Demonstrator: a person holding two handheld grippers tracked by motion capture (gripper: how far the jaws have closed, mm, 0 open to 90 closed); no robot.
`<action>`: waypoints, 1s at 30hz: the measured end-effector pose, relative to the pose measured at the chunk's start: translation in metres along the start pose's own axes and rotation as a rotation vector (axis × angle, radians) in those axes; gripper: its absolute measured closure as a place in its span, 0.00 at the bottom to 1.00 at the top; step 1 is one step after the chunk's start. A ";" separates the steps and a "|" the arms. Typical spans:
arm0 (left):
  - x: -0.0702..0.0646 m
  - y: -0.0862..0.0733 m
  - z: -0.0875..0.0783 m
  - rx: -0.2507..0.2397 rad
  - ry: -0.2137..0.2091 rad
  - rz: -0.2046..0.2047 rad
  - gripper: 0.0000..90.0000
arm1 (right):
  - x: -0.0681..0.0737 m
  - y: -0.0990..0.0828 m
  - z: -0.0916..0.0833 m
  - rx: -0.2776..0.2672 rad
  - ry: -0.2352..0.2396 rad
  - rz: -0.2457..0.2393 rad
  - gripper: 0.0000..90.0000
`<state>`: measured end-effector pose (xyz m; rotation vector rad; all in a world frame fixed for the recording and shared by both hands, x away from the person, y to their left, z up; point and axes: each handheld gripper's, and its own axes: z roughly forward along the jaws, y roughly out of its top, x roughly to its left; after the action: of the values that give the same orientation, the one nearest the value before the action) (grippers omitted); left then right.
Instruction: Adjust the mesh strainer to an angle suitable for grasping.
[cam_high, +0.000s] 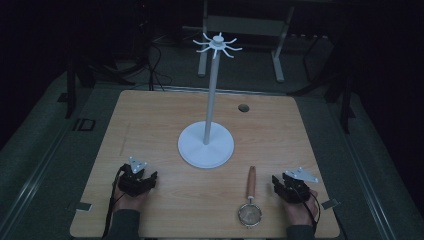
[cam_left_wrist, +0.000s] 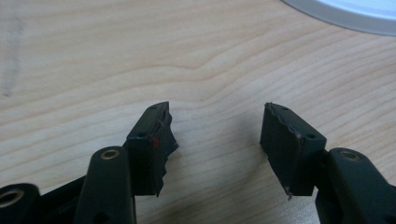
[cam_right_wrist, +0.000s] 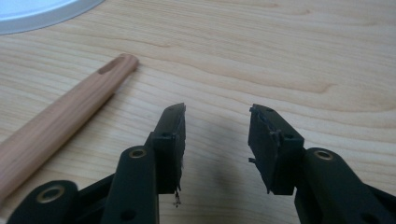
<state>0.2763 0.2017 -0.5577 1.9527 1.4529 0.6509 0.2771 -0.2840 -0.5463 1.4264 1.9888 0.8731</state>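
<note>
- Fingers (cam_left_wrist: 152, 144) of the left gripper (cam_high: 137, 179) are seen parted with nothing between them, only bare tabletop (cam_high: 165, 115); this gripper rests near the table's front left, well apart from the strainer.
- Behind and between the two grippers, a white hook stand (cam_high: 206, 145) is set upright on its round base, with curved hooks radiating from the top of its post.
- Just to the left of the right gripper, a small mesh strainer (cam_high: 250, 200) is laid flat on the wood, its wooden handle (cam_right_wrist: 60, 121) pointed toward the stand and its round metal bowl nearest the table's front edge.
- The strainer is judged light and stiff; the fine mesh could be dented if squeezed, and the metal rim looks slippery. The smooth, rounded handle is judged the better place to be gripped, about mid-length; a slot near its end appears meant for hanging.
- The right gripper (cam_high: 290, 186) is held beside the strainer without touching it; its fingers (cam_right_wrist: 170, 144) are spread apart and empty, with bare wood showing between them.
</note>
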 end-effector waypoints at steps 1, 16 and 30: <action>0.000 0.000 -0.002 -0.010 -0.006 -0.005 0.50 | 0.002 0.001 -0.001 0.002 -0.003 -0.005 0.63; -0.001 0.000 -0.010 -0.054 0.019 0.012 0.50 | 0.029 0.018 -0.005 0.049 0.064 -0.034 0.64; -0.001 0.000 -0.008 -0.039 0.039 0.024 0.49 | 0.054 0.035 0.004 0.162 0.171 -0.026 0.36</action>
<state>0.2698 0.2018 -0.5520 1.9402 1.4308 0.7262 0.2855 -0.2238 -0.5256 1.4521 2.2460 0.8645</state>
